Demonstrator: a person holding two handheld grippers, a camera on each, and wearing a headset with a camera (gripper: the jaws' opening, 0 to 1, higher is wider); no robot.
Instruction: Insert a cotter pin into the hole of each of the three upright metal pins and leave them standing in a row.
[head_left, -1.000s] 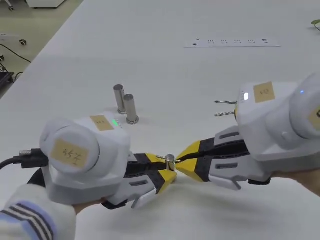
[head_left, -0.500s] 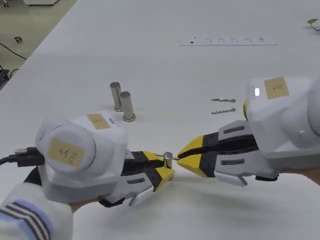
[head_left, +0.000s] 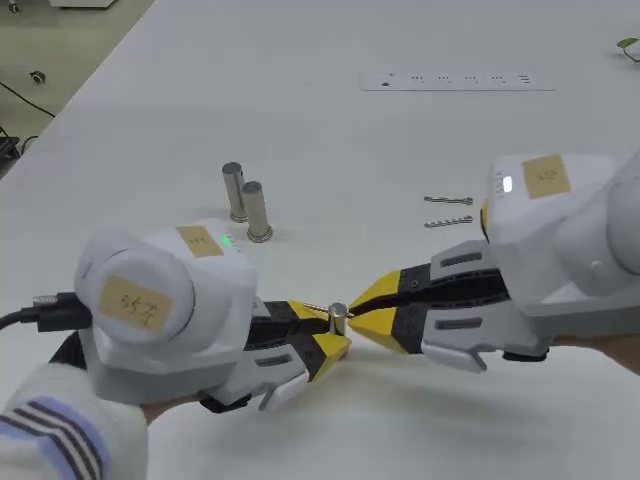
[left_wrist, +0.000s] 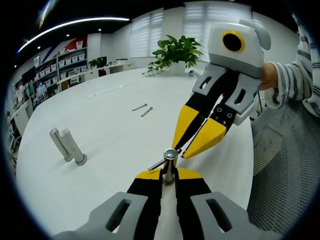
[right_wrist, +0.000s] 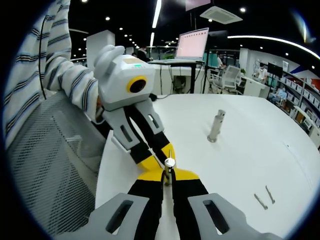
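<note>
We list: one metal pin (head_left: 339, 319), clamped between the jaws of the left gripper (head_left: 335, 340) above the table (head_left: 400, 140). Meeting it, the right gripper (head_left: 358, 318) pinches a cotter pin (left_wrist: 157, 163) seated in its hole (tip protruding). Two standing metal pins (head_left: 254, 210) wait behind; spare cotter pins (head_left: 447, 201) lie well apart.

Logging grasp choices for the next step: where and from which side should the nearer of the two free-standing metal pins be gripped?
Probably mid-shaft on the nearer metal pin, coming in level from the person's side. It stands upright on a flared base, and the other metal pin stands close behind it to the left, crowding that side; a middle grip leaves its top free.
</note>
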